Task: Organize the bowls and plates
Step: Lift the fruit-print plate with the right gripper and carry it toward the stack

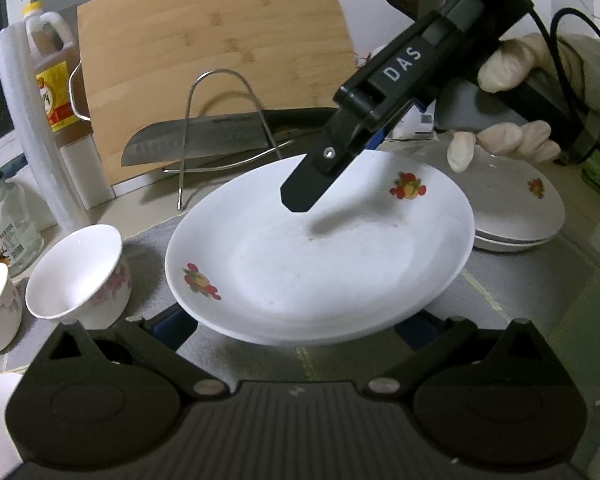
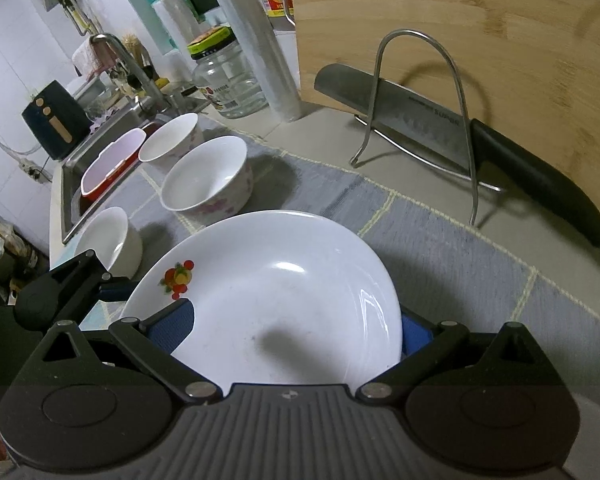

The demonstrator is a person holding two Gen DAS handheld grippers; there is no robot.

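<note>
Left hand-held gripper (image 1: 296,330): fingers spread wide, one at each side of the near rim of the plate (image 1: 319,248); whether the pads press the rim cannot be told.
Right hand-held gripper (image 2: 296,330): seen from its own camera with blue pads (image 2: 415,334) spread either side of the same plate's rim; from the left wrist view its black finger hangs over the plate's middle, held by a gloved hand (image 1: 515,80).
Plate: white with fruit prints, directly ahead of both grippers, over the grey mat (image 2: 439,232) on the worktop (image 2: 399,184).
Second plates (image 1: 515,208): a low stack, beyond and right of the left gripper, beside the first plate.
Bowls (image 2: 208,178): three white ones ahead and left of the right gripper, apart from each other.
Knife (image 2: 479,148): ahead-right of the right gripper, through a wire rack (image 2: 423,92), against the cutting board (image 2: 479,20).
Jar (image 2: 228,80): far ahead-left, near the sink (image 2: 84,160).
</note>
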